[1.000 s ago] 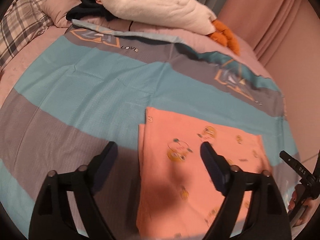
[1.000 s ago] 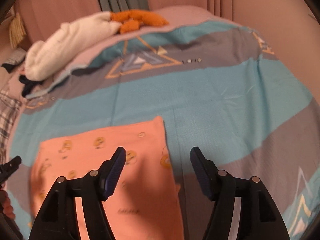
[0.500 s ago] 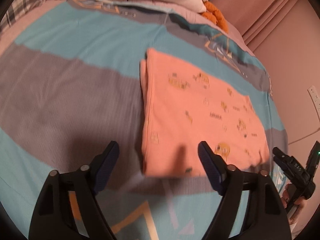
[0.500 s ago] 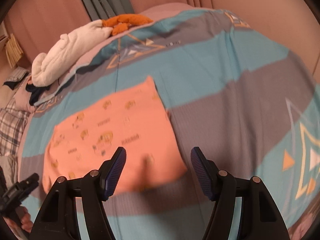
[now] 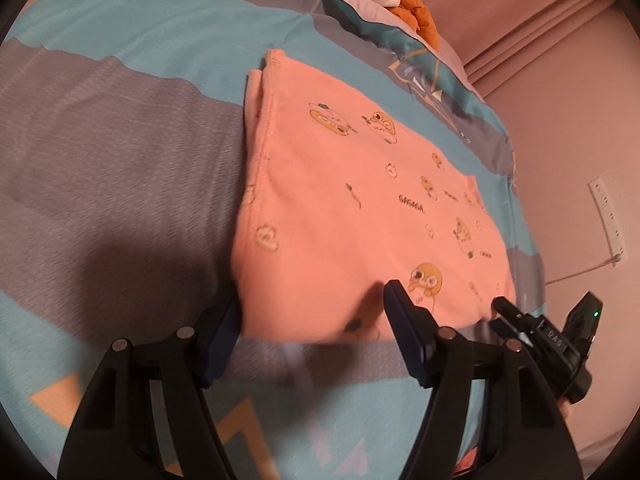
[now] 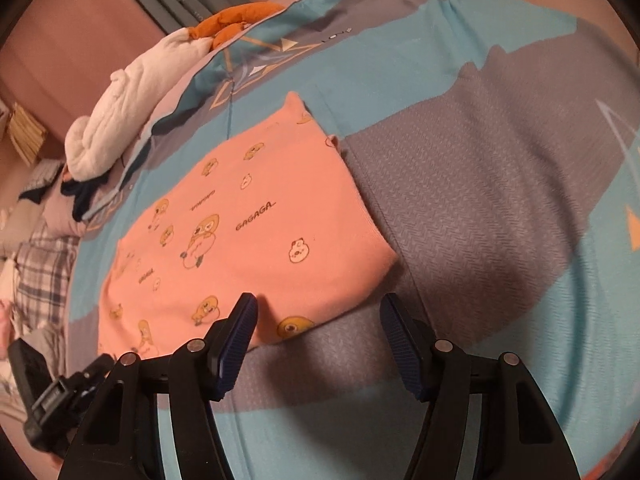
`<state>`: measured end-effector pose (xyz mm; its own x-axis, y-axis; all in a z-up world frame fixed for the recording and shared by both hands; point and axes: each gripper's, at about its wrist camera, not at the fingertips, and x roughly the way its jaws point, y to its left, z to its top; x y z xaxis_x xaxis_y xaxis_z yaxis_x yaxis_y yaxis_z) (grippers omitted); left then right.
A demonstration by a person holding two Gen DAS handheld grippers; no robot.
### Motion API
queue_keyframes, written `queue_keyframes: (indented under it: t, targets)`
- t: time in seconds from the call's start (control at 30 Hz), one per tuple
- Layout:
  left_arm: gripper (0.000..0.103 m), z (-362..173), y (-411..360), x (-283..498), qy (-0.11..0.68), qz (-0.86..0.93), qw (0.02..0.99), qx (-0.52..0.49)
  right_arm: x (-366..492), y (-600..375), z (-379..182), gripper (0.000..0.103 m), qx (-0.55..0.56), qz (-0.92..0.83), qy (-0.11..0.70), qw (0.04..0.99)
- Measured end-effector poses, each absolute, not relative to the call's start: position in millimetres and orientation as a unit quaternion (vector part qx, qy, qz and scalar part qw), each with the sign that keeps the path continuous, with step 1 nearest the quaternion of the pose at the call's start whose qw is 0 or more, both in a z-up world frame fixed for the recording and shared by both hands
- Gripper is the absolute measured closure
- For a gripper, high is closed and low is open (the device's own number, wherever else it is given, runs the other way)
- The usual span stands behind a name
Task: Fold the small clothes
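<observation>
The bed's teal-and-grey striped cover point(image 5: 120, 128) filled my view, pink curtains point(image 5: 532, 8) behind and a white-and-orange plush point(image 6: 132, 96) at its far edge; the folded orange garment point(image 5: 340, 200) lay flat on it, long axis running across between my hands; my left gripper point(image 5: 312, 320) had just been closing yet stood spread astride one near corner; my right gripper point(image 6: 318, 320), likewise closing, gaped at the other, pinching nothing.

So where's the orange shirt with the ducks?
The orange shirt lies flat on the striped bedspread, just ahead of both claws, below the white plush.
</observation>
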<state>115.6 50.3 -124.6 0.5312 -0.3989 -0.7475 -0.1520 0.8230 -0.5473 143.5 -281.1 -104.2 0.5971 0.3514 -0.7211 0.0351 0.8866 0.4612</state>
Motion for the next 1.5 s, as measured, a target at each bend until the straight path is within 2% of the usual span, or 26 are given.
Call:
queue_keyframes:
  t: [0.07,0.17,0.27,0.3,0.33,0.47,0.63,0.83,1.0,1.23,1.5]
  targets:
    - [0.038,-126,51,120,0.476,-0.076,0.825,-0.295,147,-282,-106,0.045,0.228,0.095,0.433,0.867]
    - [0.049,-127,52,129,0.472,-0.076,0.823,-0.307,153,-282,-109,0.051,0.238,0.097,0.427,0.867]
    - [0.069,-130,54,136,0.48,-0.06,0.816,-0.316,158,-282,-111,0.062,0.249,0.096,0.422,0.866]
    - [0.08,-131,55,138,0.483,-0.057,0.813,-0.32,160,-282,-111,0.065,0.252,0.095,0.42,0.866]
    - [0.087,-131,56,140,0.483,-0.064,0.807,-0.333,161,-282,-112,0.07,0.252,0.091,0.42,0.867]
    - [0.09,-120,56,135,0.473,-0.062,0.814,-0.33,160,-278,-106,0.086,0.239,0.084,0.412,0.875]
    - [0.094,-101,53,119,0.467,-0.072,0.822,-0.319,141,-279,-81,0.095,0.211,0.076,0.385,0.895]
    - [0.094,-75,55,88,0.45,-0.083,0.834,-0.308,112,-278,-51,0.095,0.179,0.098,0.359,0.911]
    - [0.093,-78,55,59,0.461,-0.075,0.834,-0.293,92,-283,-45,0.095,0.174,0.109,0.359,0.91]
    - [0.091,-110,48,57,0.505,-0.035,0.824,-0.254,95,-289,-77,0.095,0.192,0.093,0.412,0.886]
    - [0.087,-120,45,62,0.523,-0.023,0.82,-0.232,96,-296,-101,0.093,0.226,0.074,0.45,0.861]
